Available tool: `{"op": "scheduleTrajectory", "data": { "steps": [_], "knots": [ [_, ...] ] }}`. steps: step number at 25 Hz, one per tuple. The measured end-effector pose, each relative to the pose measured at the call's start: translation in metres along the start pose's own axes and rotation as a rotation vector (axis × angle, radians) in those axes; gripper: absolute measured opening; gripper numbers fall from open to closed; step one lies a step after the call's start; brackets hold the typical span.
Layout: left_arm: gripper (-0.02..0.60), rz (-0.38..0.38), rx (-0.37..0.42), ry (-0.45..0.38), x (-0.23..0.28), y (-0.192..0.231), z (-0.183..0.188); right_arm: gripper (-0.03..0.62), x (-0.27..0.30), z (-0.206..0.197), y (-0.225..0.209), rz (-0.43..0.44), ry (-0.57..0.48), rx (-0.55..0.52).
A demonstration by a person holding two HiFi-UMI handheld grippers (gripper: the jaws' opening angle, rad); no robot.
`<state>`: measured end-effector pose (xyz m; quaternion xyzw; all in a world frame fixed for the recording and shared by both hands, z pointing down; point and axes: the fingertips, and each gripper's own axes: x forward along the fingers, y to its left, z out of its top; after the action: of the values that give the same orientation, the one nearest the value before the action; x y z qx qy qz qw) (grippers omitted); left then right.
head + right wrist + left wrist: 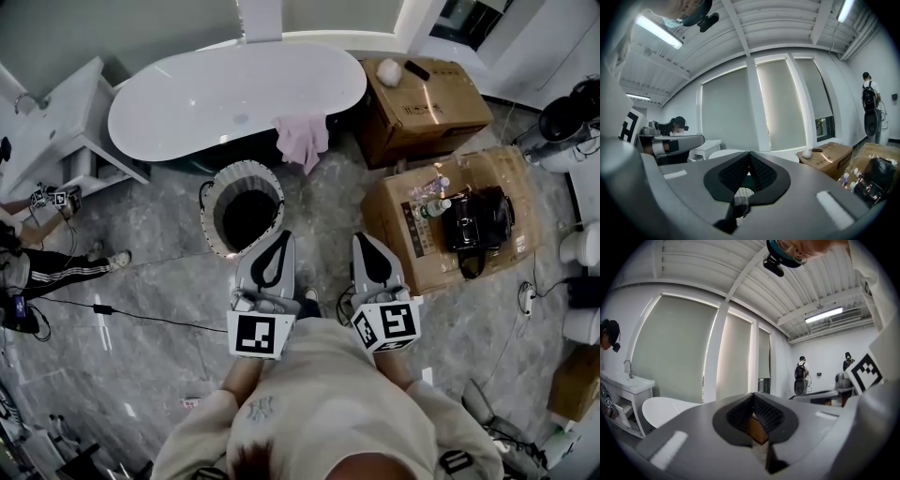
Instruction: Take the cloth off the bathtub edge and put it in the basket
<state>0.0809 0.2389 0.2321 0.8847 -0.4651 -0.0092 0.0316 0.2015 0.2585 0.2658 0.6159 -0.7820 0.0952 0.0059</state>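
Closest to the camera, at the bottom of the head view, are the person's head and pale sweatshirt, with both forearms reaching up the frame to the two grippers held side by side over the grey marbled floor. On the left gripper (284,234) the jaws are closed tip to tip with nothing between them, and its own view shows the same: the tips (753,394) meet at a point and only an empty hollow lies behind them. The right gripper (361,236) is likewise closed and empty, its tips (749,153) pressed together in its own view. Just above the left gripper stands the round basket (210,225), dark inside with a striped rim, and it holds no cloth. The pink cloth (303,139) hangs over the near edge of the white bathtub (234,94), toward the tub's right end, above and to the right of the basket and well clear of both grippers. In the upper right of the frame sits a cardboard box (427,103), and below it a second box (398,234) carries some bottles (433,202) and a black bag (476,223). A white washstand (56,131) fills the upper left, and another person's leg (66,272) in striped trousers shows at the left edge.
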Motion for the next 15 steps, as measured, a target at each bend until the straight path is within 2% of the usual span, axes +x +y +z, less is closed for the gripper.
{"op": "scheduleTrajectory", "data": {
  "steps": [8, 15],
  "knots": [
    [0.002, -0.015, -0.019, 0.005, 0.034, 0.034, 0.002, -0.003, 0.047, 0.000, -0.002, -0.014, 0.042, -0.008],
    [0.002, -0.049, -0.007, 0.002, 0.076, 0.069, 0.015, -0.003, 0.101, 0.026, -0.015, -0.050, 0.021, -0.040]
  ]
}}
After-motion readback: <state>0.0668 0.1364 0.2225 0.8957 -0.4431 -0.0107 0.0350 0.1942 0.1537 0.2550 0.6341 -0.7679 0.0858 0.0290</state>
